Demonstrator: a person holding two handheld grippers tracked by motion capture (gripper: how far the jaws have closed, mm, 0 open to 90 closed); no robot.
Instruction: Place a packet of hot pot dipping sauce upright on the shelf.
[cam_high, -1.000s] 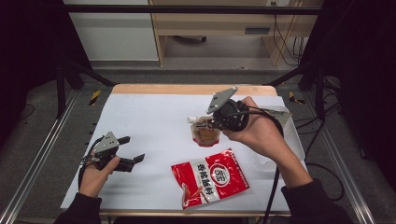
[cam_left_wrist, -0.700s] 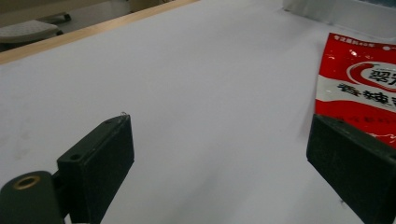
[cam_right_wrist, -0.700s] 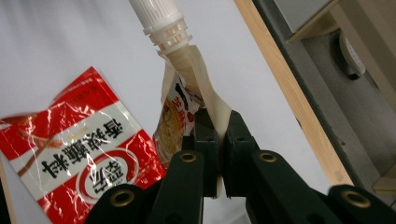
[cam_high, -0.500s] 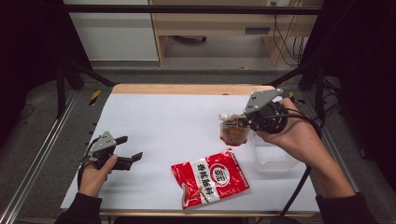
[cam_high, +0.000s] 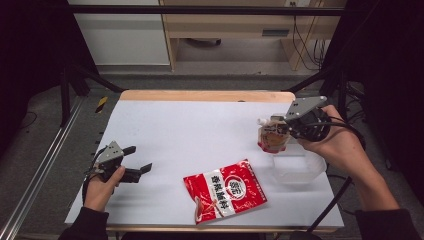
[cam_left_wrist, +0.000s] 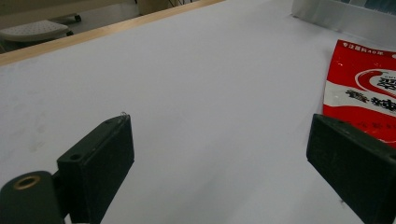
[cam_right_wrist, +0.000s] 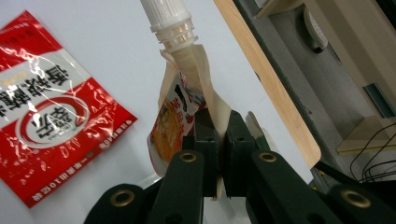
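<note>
Forearms come in from the bottom corners of the high view, one to each side of the white table; the person's right hand is raised near the table's right edge, wrist bent inward, wrapped round the body of the right gripper, whose grey plate tilts up toward the far side; its jaws point left and are clamped tight on a small spouted pouch, which hangs off the table top with its white cap to the upper left; in the right gripper view the two black jaws meet on the pouch's beige side seam, the pouch pinched flat between them and the spout pointing away from the camera; just below and right of the pouch in the high view sits a clear plastic container, close to the table's right edge; the left hand rests low at the table's near left corner, fingers curled round the left gripper, which lies level and points right; its jaws stand wide apart with nothing between them, as the left gripper view shows bare white table between the two black pads; a red and white sachet lies flat near the front edge, between the two hands, and its corner appears at the right of the left gripper view, well clear of that gripper.
</note>
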